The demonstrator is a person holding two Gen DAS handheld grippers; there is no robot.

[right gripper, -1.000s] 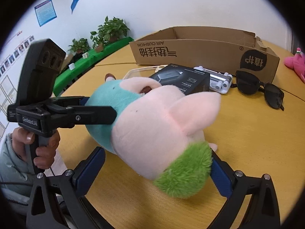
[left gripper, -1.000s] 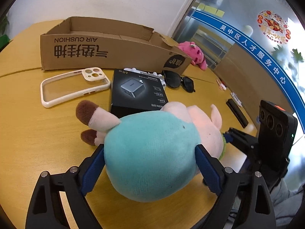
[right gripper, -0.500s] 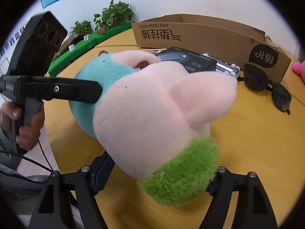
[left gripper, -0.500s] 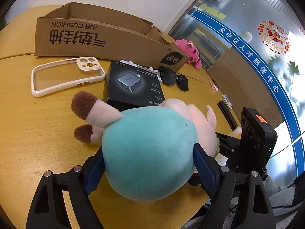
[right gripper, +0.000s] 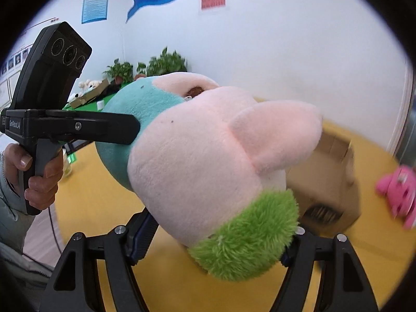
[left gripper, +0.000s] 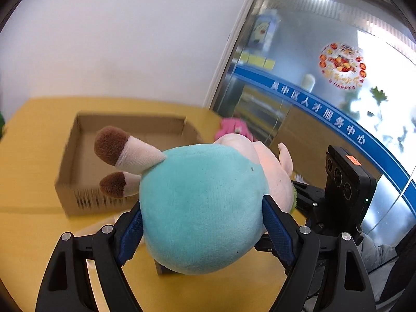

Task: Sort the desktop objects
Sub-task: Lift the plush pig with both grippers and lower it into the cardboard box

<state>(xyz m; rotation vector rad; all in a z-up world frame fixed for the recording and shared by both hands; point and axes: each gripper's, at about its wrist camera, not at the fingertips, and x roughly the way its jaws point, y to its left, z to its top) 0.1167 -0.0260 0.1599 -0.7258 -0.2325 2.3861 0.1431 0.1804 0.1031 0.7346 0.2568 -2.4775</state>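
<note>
A plush pig with a teal body, pink head and green tuft is held in the air by both grippers. My left gripper is shut on its teal body. My right gripper is shut on its head end, by the green tuft. The open cardboard box sits on the yellow table beyond the pig, seen from above; it also shows blurred in the right wrist view. The pig's brown-tipped legs hang over the box's near wall.
A pink plush toy lies on the table to the right of the box, also in the left wrist view. A dark box corner shows under the pig. Glass doors stand at the right, plants at the far left.
Both grippers have lifted the pig off the table and carried it toward the cardboard box. The phone case, charger box and sunglasses have dropped out of sight below.
</note>
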